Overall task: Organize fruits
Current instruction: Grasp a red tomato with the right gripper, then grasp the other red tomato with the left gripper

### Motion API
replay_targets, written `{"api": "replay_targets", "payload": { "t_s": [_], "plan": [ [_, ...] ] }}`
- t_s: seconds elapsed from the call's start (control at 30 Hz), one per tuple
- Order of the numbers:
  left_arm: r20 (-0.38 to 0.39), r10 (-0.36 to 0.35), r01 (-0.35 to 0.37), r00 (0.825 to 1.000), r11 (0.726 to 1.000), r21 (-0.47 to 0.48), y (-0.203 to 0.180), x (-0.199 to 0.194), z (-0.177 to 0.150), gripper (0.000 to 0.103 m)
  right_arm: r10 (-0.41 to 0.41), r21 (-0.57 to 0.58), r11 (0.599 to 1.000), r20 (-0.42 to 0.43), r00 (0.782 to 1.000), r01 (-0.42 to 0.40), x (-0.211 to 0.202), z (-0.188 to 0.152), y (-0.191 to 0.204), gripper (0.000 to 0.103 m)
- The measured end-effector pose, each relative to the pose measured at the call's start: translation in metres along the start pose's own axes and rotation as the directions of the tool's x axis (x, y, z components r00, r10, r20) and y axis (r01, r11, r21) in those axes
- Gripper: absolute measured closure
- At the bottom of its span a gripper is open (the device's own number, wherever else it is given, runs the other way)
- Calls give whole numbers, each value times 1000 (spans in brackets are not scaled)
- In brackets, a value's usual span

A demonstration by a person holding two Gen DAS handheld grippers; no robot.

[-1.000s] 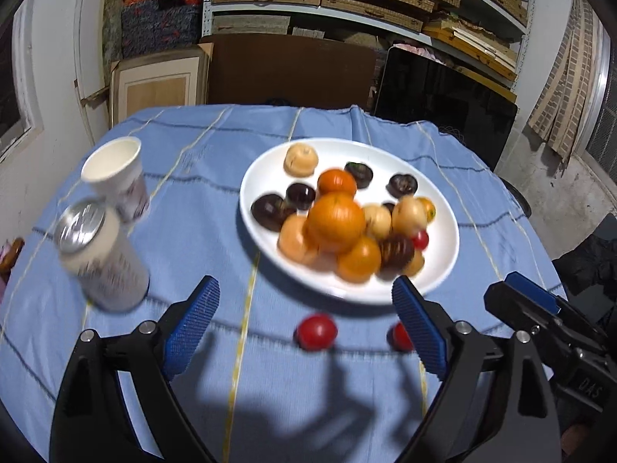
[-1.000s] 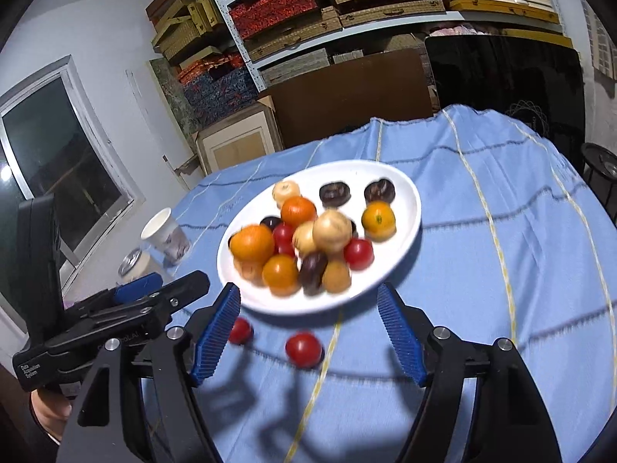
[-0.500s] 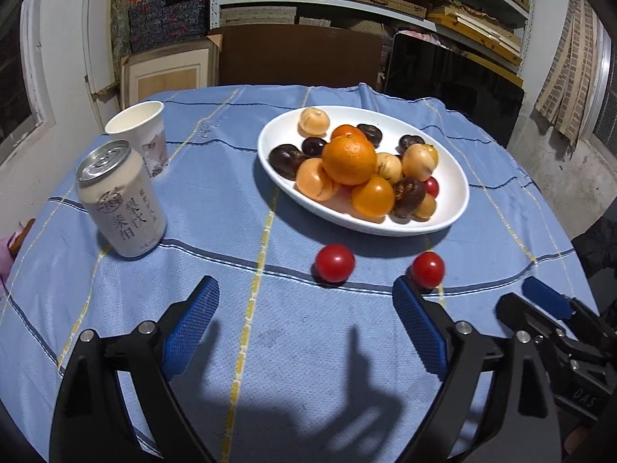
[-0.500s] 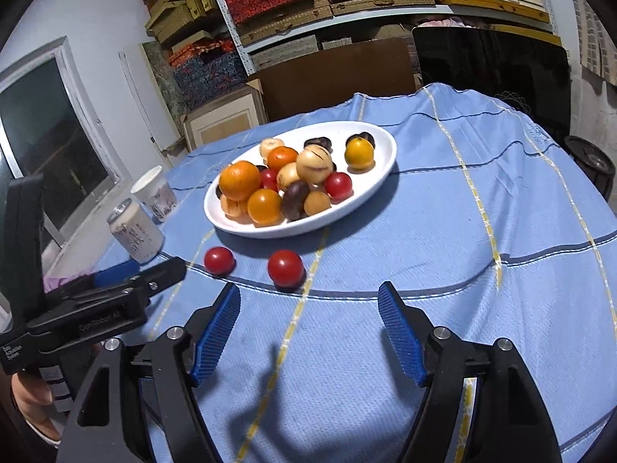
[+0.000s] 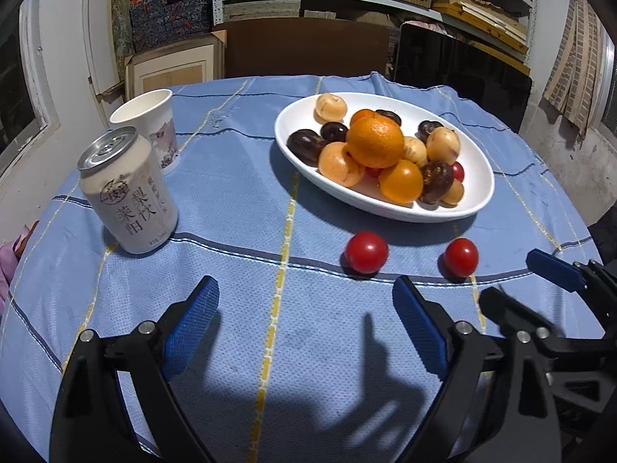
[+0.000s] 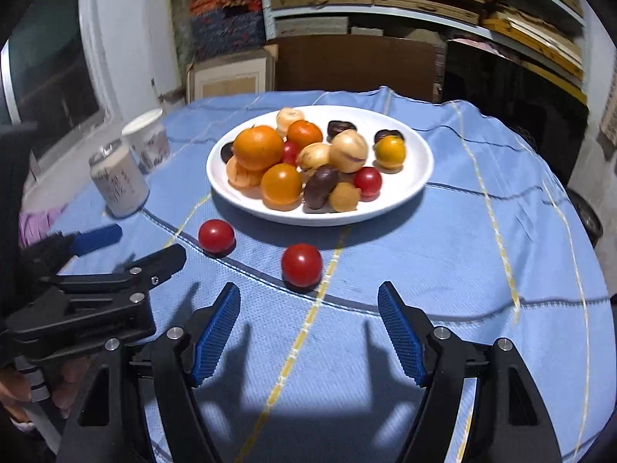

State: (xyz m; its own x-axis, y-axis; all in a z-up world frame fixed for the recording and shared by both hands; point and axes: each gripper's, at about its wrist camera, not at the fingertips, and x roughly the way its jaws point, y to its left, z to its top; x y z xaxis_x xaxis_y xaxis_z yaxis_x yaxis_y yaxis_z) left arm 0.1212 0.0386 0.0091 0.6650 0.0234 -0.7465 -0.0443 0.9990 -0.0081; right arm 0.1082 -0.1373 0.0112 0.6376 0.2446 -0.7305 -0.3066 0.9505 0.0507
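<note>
On the blue cloth just before the heaped plate [image 6: 420, 177] lie two stray tomatoes [image 6: 301, 269] [image 6: 216, 235]; right gripper [image 6: 308, 330] and left gripper [image 5: 304, 328] hover spread and empty, likely readying to lift them in

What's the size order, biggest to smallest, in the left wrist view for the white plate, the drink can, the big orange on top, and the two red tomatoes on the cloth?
1. White plate
2. Drink can, though it sits nearer the camera
3. Big orange
4. Left tomato and right tomato: they look about alike, so no ranking between them.
</note>
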Motion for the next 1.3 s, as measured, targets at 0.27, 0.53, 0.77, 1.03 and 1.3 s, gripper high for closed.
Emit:
{"api": "replay_targets", "payload": {
  "t_s": [0.27, 0.53, 0.77, 1.03, 1.3],
  "plan": [
    [-14, 13, -13, 1000, 999, -34, 7, 3, 1, 13, 4, 35, 999, -12, 1000, -4, 16, 1, -3, 31],
    [-29, 24, -25, 999, 999, -29, 7, 9, 0, 13, 22, 40, 999, -56, 998, -20, 37, 7, -4, 56],
    [-30, 25, -26, 999, 1000, -9, 3, 13, -2, 13, 35, 32, 999, -50, 998, -33, 45, 8, -3, 73],
    [-23, 28, -28, 999, 1000, 11, -3, 18, -5, 13, 62, 76, 995, -39, 997, -59, 29, 6, -16, 73],
    [-20, 5, -4, 1000, 998, 62, -18, 20, -6, 13, 102, 78, 992, -39, 994, -99, 21, 6, -20, 73]
  ]
}}
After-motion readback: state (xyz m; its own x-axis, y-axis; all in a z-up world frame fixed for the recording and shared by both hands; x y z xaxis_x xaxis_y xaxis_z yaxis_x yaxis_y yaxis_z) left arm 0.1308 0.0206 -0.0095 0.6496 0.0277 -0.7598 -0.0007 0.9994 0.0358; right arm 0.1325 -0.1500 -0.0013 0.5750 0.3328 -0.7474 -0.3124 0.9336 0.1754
